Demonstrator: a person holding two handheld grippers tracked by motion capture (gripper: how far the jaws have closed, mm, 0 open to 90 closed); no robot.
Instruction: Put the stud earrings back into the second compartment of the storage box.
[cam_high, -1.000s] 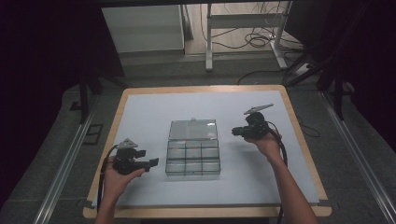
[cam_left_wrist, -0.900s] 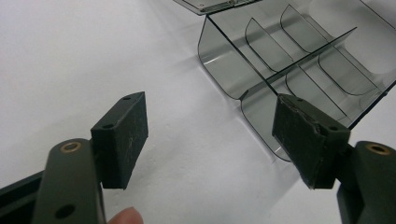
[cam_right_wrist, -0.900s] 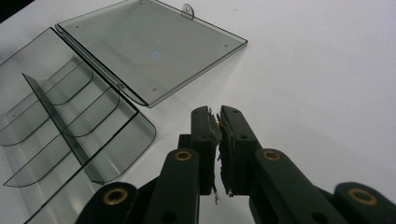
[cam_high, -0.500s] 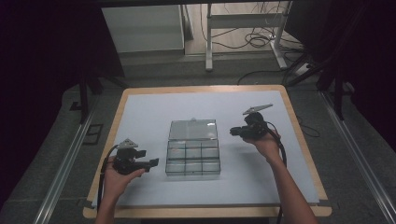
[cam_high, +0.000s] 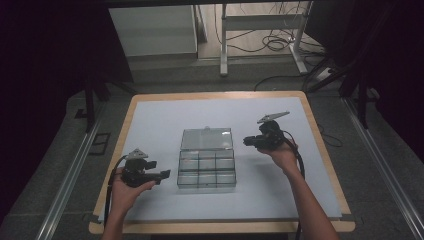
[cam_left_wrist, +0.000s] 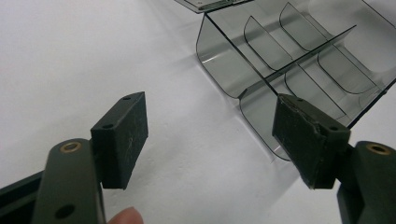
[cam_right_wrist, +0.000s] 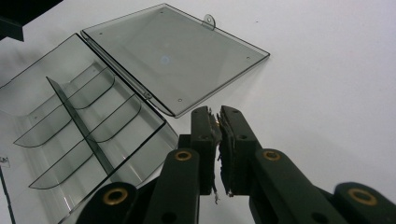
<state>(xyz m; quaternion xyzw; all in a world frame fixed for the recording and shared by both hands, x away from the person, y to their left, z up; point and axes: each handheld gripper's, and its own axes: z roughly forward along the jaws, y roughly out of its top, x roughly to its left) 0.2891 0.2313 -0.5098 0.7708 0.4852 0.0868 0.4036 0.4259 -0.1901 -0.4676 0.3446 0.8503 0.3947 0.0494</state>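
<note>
The right tool is clenched on nothing, its frayed pads pressed together; just ahead of its tip lies the near corner of the flat-open lid of a clear compartment box, apart from the pads, with the divided tray off to the tool's left. The left tool is released, its jaws standing wide over bare desk; the tray's rounded corner sits just ahead of its right-hand pad, near but seemingly not touching; a fingertip shows at the bottom edge of the left gripper view. In the high view the box lies mid-desk between the two hands, the left tool just beside the tray's left wall, the right tool near the lid's right edge.

My judgement of the risks: the box is light and smooth on a smooth desk, so a push from either side could slide or spin it rather than let it be gripped; a shut right tool nudging under the lid could skate off the thin edge or flick the lid over hard, stressing the hinge; the worn, ragged pads may grip the slick plastic poorly; if the left tool closes on the curved corner rather than a straight wall, the tray could squirt out.
</note>
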